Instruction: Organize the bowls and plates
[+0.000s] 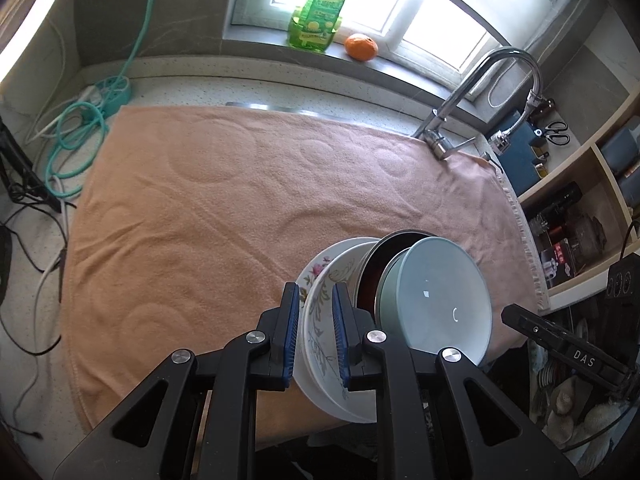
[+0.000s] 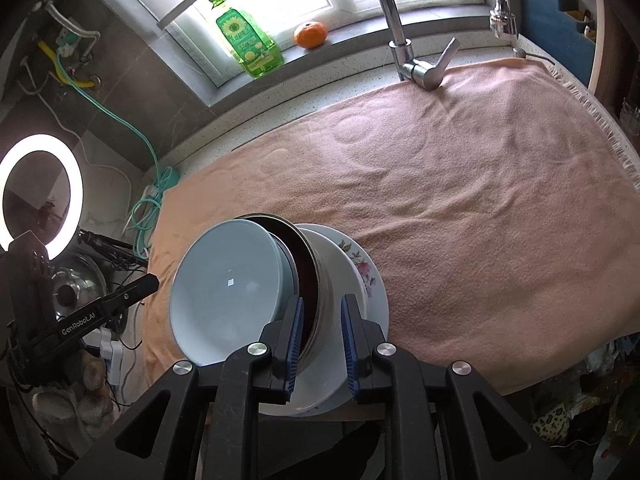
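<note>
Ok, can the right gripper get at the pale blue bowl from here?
Probably yes. The pale blue bowl lies topmost in the tilted stack, its rim bare, beside the right gripper, whose jaws straddle the rim of the dark bowl; it would need to come off that first.

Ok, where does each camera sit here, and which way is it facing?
Left wrist: on the left claw, angled down across the towel toward the window; its own claw shows, straddling the floral bowl rim.
Right wrist: on the right claw, same downward heading; its own claw shows, straddling the metal bowl wall.
Shared: blue bowl, faucet, green bottle.
</note>
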Motion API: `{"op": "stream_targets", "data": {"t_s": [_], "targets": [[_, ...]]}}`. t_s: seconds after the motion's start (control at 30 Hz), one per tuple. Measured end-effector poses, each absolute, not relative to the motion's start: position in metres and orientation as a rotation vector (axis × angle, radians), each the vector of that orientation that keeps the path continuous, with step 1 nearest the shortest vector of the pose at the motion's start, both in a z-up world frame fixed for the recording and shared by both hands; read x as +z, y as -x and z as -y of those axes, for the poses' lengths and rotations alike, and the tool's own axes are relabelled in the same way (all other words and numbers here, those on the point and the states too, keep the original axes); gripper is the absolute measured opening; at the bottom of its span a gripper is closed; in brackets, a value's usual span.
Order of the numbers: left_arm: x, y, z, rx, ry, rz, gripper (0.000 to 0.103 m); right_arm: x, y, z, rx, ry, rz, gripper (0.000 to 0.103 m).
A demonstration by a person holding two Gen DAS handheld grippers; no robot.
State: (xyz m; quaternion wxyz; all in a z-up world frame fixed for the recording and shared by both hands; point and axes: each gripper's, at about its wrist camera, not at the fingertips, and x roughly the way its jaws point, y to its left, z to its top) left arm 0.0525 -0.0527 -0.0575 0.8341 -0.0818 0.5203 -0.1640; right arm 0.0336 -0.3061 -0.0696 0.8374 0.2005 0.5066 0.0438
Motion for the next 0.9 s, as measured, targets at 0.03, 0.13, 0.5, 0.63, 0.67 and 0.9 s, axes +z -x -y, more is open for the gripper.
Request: {"op": "stream_targets", "data": {"t_s": [0.03,0.13,0.5,0.63,0.67,0.9], "targets": [[-0.054,-0.048,0.054,-0.336,0.172,-1.090,0.015,-0.068,-0.032,0.307,0.101,-0.419,-1.071,0.024],[-0.045,-0.034,0.057,-0.306,0.161,-1.057,0.021,-0.061,-0.026,0.309,0.129,-0.396,-1.054,0.030],[-0.020,0.023,0.073,-0.214,0.093,-0.955,0.068,-0.035,0.011,0.308,0.146,-0.275,-0.895,0.056],[-0.016,0.039,0.072,-0.172,0.109,-0.927,0.073,-0.028,0.026,0.299,0.136,-0.196,-0.851,0.078],[-0.015,0.042,0.072,-0.165,0.113,-0.922,0.073,-0.028,0.031,0.298,0.144,-0.188,-0.836,0.078],[-0.006,0.060,0.080,-0.148,0.100,-0.896,0.073,-0.020,0.052,0.290,0.157,-0.127,-0.781,0.078]]}}
